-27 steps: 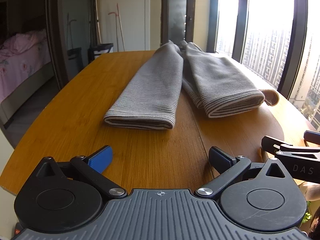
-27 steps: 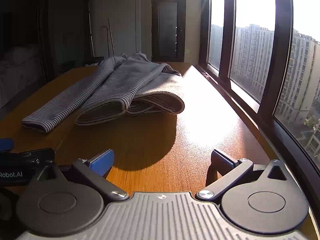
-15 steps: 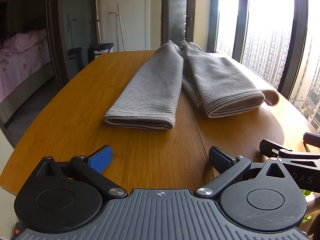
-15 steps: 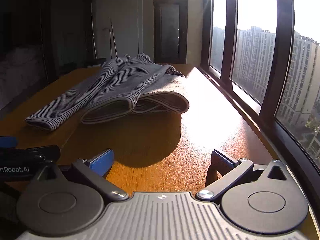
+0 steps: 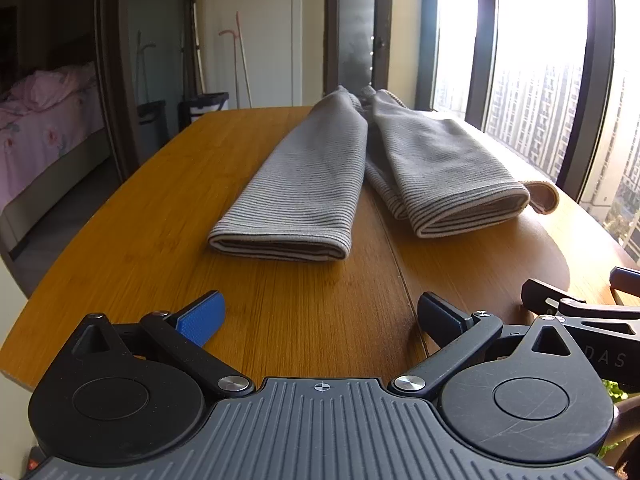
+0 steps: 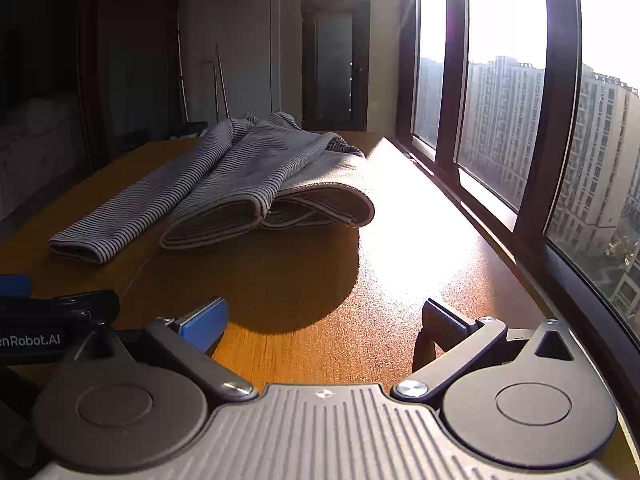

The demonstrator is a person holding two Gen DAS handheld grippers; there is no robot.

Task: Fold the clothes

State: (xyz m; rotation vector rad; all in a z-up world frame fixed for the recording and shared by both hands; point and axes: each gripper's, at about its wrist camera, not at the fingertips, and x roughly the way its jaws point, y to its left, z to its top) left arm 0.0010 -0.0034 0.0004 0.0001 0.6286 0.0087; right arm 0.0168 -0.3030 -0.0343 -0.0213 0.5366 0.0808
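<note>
Both tools, left (image 5: 320, 312) and right (image 6: 324, 320), hang released over the bare near tabletop (image 5: 280, 320); the striped trousers (image 5: 304, 192) lie ahead, legs splayed. Best pinch both cuffs squarely, then fold evenly

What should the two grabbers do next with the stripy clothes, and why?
Probably move both forward toward the striped garment. The left gripper and the right gripper are wide open with only bare wooden table between their fingers, and the cloth lies farther up the table, untouched. Its two long parts point at the grippers, so their near ends look easiest to reach first.
</note>
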